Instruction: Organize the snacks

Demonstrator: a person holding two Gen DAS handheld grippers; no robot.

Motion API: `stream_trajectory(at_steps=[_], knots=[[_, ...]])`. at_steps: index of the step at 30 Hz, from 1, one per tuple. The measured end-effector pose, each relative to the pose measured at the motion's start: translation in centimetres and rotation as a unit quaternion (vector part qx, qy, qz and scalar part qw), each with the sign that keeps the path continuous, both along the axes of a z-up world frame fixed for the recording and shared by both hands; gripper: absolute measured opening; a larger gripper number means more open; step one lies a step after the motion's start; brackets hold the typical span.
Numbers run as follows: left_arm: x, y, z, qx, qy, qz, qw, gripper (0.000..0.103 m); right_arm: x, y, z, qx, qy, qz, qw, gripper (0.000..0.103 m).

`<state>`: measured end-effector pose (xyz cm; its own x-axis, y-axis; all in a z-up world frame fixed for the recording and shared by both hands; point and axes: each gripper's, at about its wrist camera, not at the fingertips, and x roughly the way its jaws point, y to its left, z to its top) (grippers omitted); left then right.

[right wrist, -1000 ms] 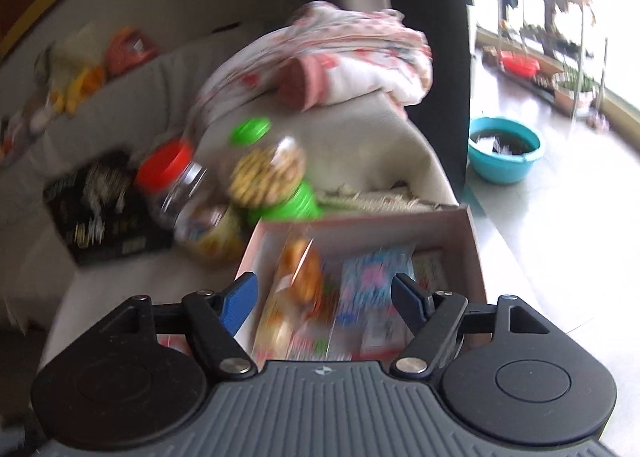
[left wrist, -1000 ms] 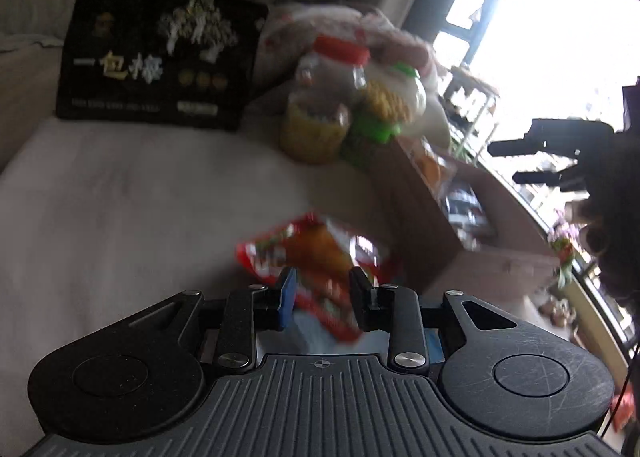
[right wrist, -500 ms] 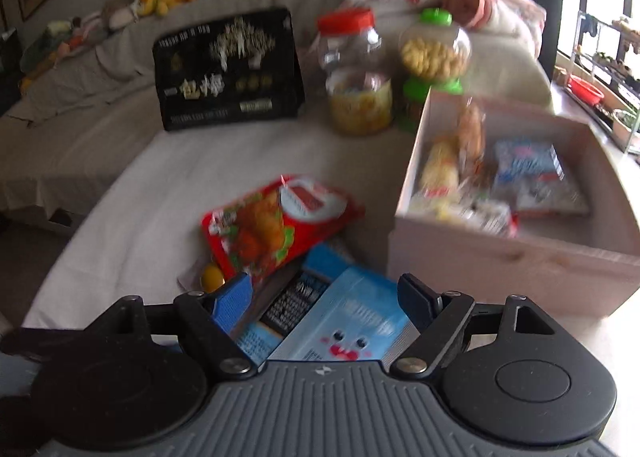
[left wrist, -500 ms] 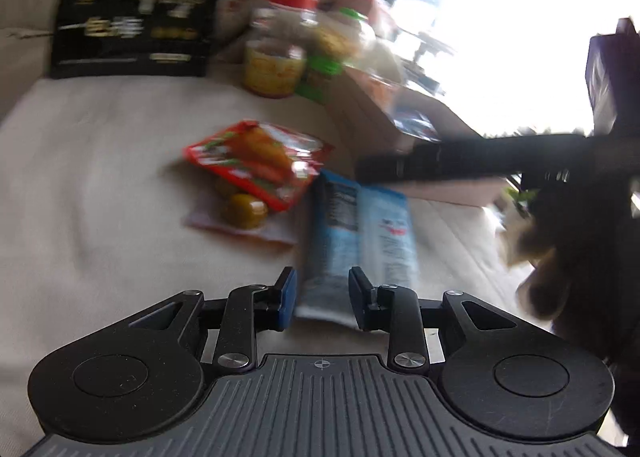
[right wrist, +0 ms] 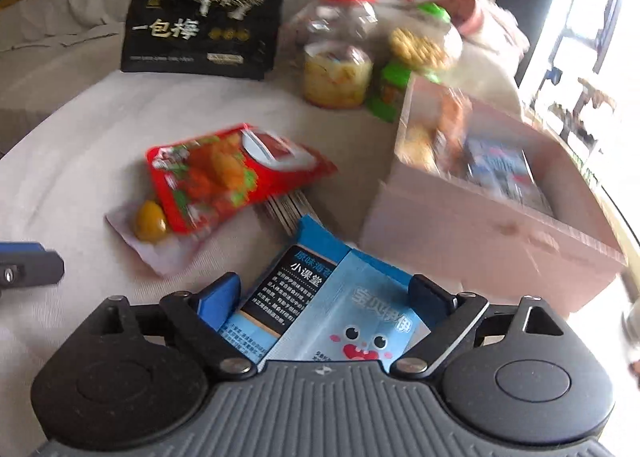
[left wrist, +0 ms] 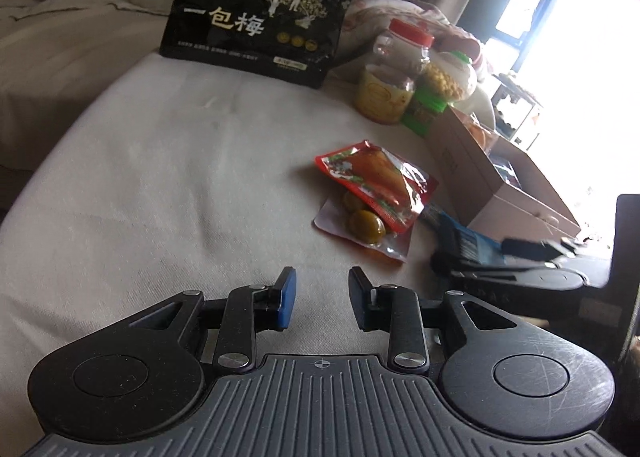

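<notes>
Cloth-covered table, left view: left gripper nearly closed, empty; red snack packet atop clear pouch, black bag reading "一包梅", jars, cardboard box.

Right view: right gripper opening around blue packet, pads not touching; box holding snacks.

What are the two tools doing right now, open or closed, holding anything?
Left tool: nearly closed, a small gap, nothing between its fingers.
Right tool: jaws opening around the blue snack packet, which lies between them; not gripped.
</notes>
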<state>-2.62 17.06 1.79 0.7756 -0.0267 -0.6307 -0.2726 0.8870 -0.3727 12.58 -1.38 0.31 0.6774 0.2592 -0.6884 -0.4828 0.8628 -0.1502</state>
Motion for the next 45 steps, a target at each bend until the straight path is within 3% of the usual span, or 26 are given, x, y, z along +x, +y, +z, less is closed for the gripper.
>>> stream_trajectory(at_steps=[12,16,19,22,26,29,31,36,38,42,45], knots=[[0.3,-0.8,-0.2,0.005,0.000,-0.016,0.9999,0.033,-1.7,-6.6,0.0,0.014,0.010,-0.024,1.000,0.093],[0.8,-0.3,0.1,-0.007,-0.020,-0.025,0.9995,0.033,-1.5,-7.7,-0.4,0.035,0.006,-0.027,0.999,0.095],[1.2,0.8,0.6,-0.018,-0.037,0.000,0.9992,0.033,-1.8,-7.5,-0.1,0.036,0.000,-0.025,0.999,0.095],[1.6,2.4,0.9,-0.041,-0.041,0.039,0.9976,0.033,-1.7,-7.1,1.7,0.078,0.006,0.008,0.997,0.095],[1.2,3.6,0.8,-0.053,-0.035,0.072,0.9954,0.033,-0.1,-4.7,3.8,0.144,0.044,0.042,0.988,0.095],[0.8,3.9,0.8,-0.036,-0.022,0.078,0.9961,0.033,1.7,-1.2,4.1,0.179,0.095,0.051,0.978,0.095],[0.5,4.0,0.9,-0.016,-0.017,0.080,0.9965,0.033,2.7,1.8,3.8,0.184,0.107,0.037,0.976,0.095],[-0.2,4.1,1.2,0.018,-0.014,0.080,0.9965,0.033,6.0,8.5,2.6,0.143,0.134,-0.053,0.979,0.095],[-0.5,4.2,1.0,0.024,-0.011,0.079,0.9965,0.033,6.9,10.1,2.3,0.131,0.126,-0.078,0.980,0.095],[-1.1,4.7,0.6,0.021,-0.008,0.079,0.9966,0.033,8.3,12.2,1.7,0.098,0.108,-0.100,0.984,0.099],[-1.5,5.1,0.2,0.014,-0.006,0.080,0.9967,0.033,8.0,12.6,1.2,0.064,0.090,-0.077,0.991,0.100]])
